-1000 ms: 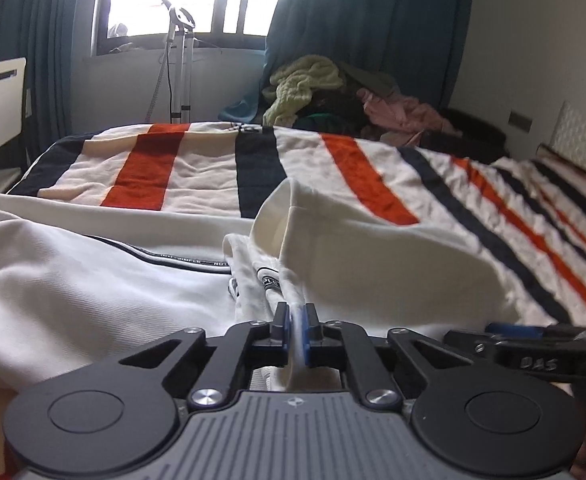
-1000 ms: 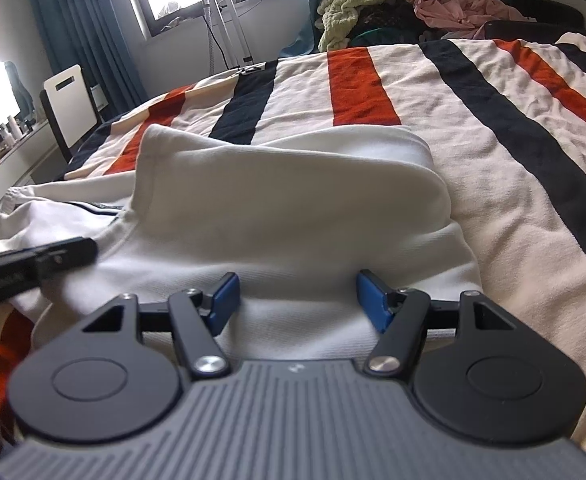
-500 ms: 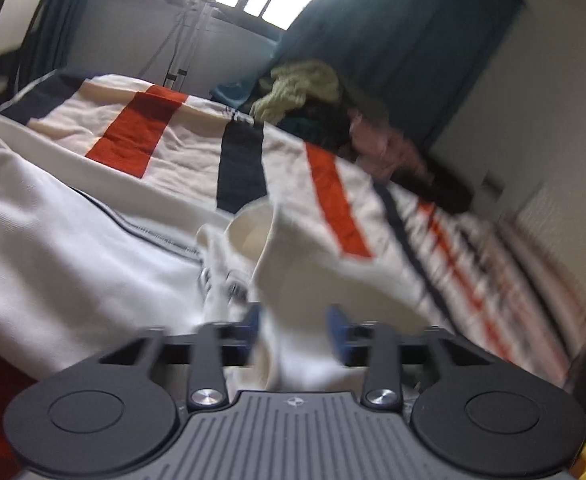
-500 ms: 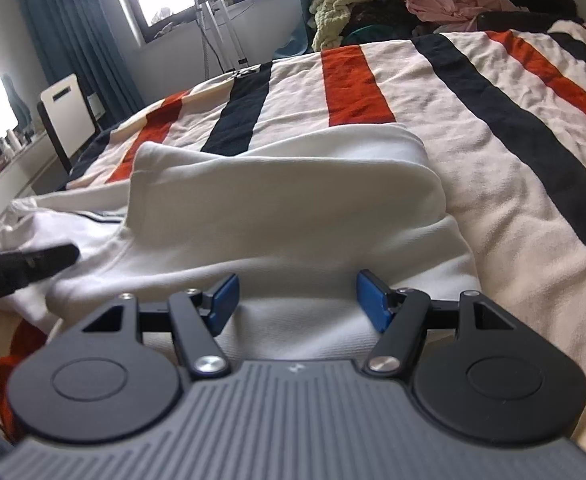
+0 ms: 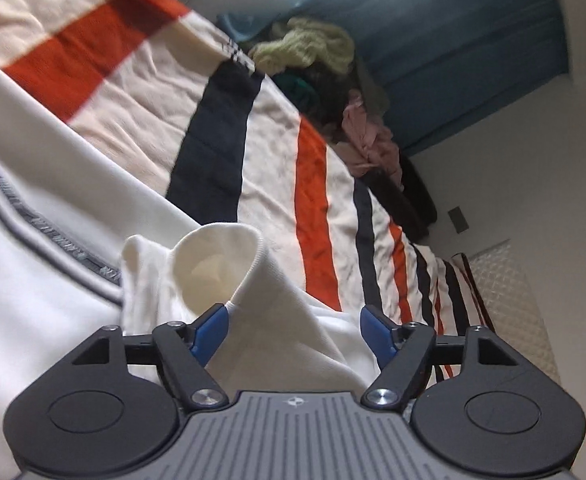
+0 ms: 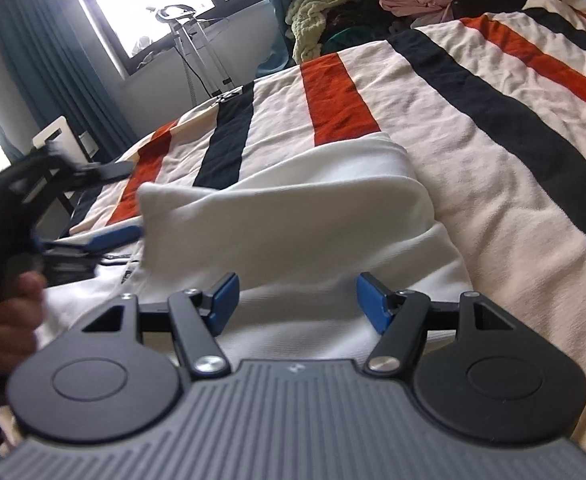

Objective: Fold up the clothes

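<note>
My left gripper [image 5: 293, 330], clamped on the white garment's [image 6: 293, 216] cuff [image 5: 229, 264] a second ago, is now tilting and opening, cuff lying loose between its jaws. My right gripper [image 6: 297, 300] is hovering wide open, holding nothing. One garment is lying at the striped bed's [image 6: 513, 152] near edge; clothes pile [image 6: 373, 4] at the far edge.

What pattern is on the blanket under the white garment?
Cream blanket with orange-red and dark navy stripes, clearest in the right wrist view.
</note>
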Action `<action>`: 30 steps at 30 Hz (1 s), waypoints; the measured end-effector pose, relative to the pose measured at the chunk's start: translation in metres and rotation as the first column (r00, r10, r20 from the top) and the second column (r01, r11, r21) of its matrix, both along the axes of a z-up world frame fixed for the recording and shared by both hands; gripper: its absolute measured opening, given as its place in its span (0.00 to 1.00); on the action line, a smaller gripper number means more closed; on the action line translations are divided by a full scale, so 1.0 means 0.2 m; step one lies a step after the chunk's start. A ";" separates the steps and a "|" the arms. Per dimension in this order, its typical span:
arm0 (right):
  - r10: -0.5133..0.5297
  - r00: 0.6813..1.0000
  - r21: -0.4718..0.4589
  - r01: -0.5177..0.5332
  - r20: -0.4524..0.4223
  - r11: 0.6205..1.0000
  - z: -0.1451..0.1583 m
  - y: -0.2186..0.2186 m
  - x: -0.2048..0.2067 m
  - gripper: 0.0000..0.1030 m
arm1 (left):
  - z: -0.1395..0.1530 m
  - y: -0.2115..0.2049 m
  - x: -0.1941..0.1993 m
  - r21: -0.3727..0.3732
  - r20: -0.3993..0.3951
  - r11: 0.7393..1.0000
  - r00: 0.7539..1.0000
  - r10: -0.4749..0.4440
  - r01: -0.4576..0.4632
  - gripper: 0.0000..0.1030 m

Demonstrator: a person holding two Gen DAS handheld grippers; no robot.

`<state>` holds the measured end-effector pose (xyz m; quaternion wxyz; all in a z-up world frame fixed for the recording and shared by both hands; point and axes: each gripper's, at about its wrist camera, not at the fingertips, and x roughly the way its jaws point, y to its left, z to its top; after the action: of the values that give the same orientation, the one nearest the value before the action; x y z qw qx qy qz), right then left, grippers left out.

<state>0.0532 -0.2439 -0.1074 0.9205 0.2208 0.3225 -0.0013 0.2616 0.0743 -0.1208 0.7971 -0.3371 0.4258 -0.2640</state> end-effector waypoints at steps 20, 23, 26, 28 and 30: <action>-0.013 1.000 -0.003 0.013 -0.005 1.000 -0.05 0.01 0.06 0.67 | -0.29 -0.05 0.48 -0.192 -0.334 0.981 0.940 -0.072 0.006 0.77; -0.013 1.000 -0.023 0.013 -0.006 1.000 -0.06 0.02 0.06 0.67 | -0.26 -0.03 0.48 -0.181 -0.322 0.983 0.945 -0.054 -0.005 0.63; -0.017 1.000 -0.037 0.017 -0.010 0.999 -0.05 0.04 0.07 0.67 | -0.22 -0.02 0.45 -0.173 -0.267 0.984 0.961 -0.073 0.027 0.55; -0.019 1.000 -0.042 0.019 -0.010 0.999 -0.05 0.04 0.07 0.67 | -0.18 -0.02 0.42 -0.171 -0.228 0.983 0.968 -0.104 0.065 0.55; -0.021 1.000 -0.042 0.021 -0.012 0.999 -0.05 0.04 0.07 0.67 | -0.16 -0.01 0.38 -0.159 -0.200 0.984 0.974 -0.108 0.076 0.55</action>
<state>0.0663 -0.2351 -0.1170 0.9229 0.2048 0.3256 -0.0190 0.3369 0.0716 -0.1520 0.7073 -0.4018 0.5010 -0.2954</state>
